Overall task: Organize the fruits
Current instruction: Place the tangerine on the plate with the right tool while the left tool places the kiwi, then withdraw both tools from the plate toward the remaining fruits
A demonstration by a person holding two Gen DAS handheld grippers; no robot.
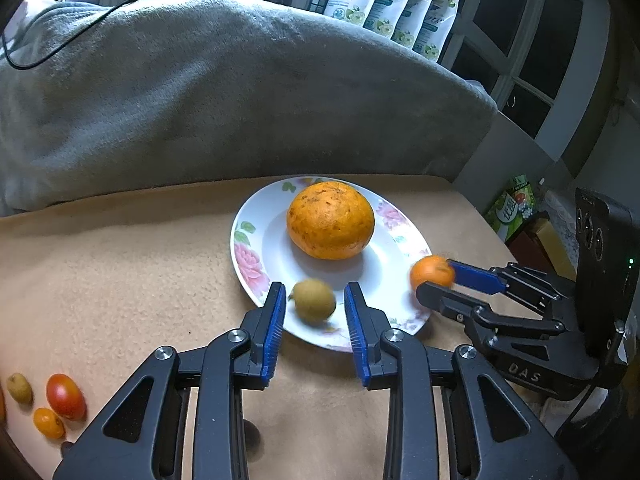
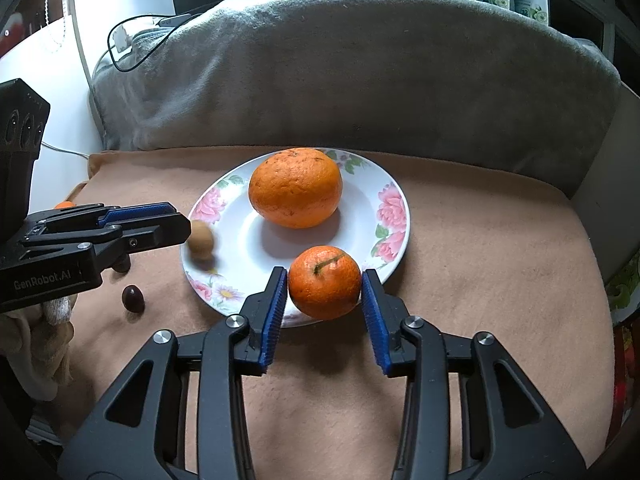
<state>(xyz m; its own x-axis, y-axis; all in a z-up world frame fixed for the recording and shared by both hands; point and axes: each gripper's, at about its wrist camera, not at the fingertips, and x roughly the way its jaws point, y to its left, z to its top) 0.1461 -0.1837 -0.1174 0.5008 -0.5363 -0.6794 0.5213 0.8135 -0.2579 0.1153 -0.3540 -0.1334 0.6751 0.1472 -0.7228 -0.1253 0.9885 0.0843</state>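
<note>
Orange fruit dominates the flowered plate, your landmark throughout. Your left gripper stands released, a small tan fruit blurred between its spread fingers above the plate's near rim, apparently dropping or rolling. Your right gripper brackets the small orange at the near rim; whether its pads press the skin or have just let go cannot be told. A large orange sits on the plate's far half.

Risks, as judged: the tan fruit may roll off the shallow rim onto the tan cloth, since it looks to be moving; the small orange sits at the very edge and could tip outward if released there.

Count: on or at the plate, one large orange, one small orange, one tan fruit. Left of the plate, a red tomato, a little orange fruit, a second tan fruit and a dark fruit.
</note>
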